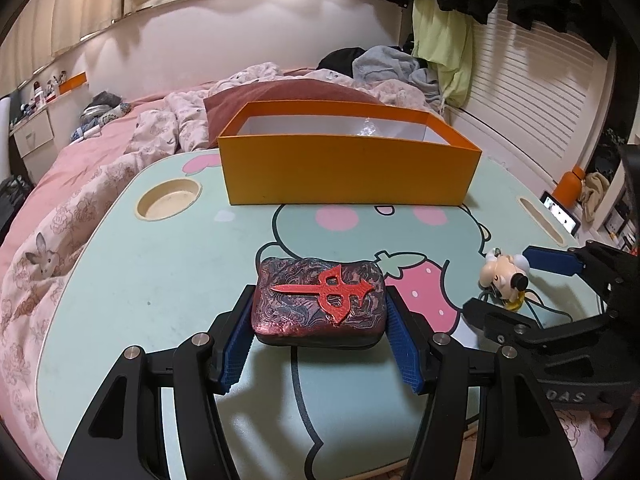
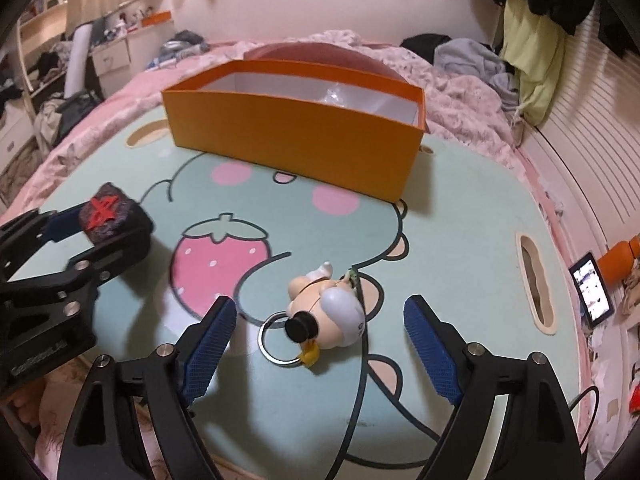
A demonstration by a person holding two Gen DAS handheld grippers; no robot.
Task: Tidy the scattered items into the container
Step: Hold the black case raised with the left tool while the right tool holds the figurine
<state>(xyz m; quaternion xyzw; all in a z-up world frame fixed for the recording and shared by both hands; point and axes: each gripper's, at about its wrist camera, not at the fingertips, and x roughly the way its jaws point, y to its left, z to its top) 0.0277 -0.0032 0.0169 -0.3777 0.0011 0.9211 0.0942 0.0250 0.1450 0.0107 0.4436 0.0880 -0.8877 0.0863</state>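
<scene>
So the left gripper has its jaws clamped on the case, one blue pad pressed against each short end. The case is a dark swirly block with a red emblem on top, long axis running left-right across the jaws, emblem tip pointing left. It sits near the front of the surface, well short of the box.

The right gripper is spread wide open, jaws on either side of the figurine without touching it. The figurine lies on its side on the surface, black hat toward the camera, body running away and slightly left.

Only the right wrist view shows the ring next to the hat, and the yellow tag hooked on it. The left view only gets the figurine from the side, half hidden by the right gripper. The left view does show a round cup recess that the box mostly blocks in the other one.

Count: one case, one figurine, one orange box, two grippers. The box is open-topped, white inside, at the far side of the surface.
</scene>
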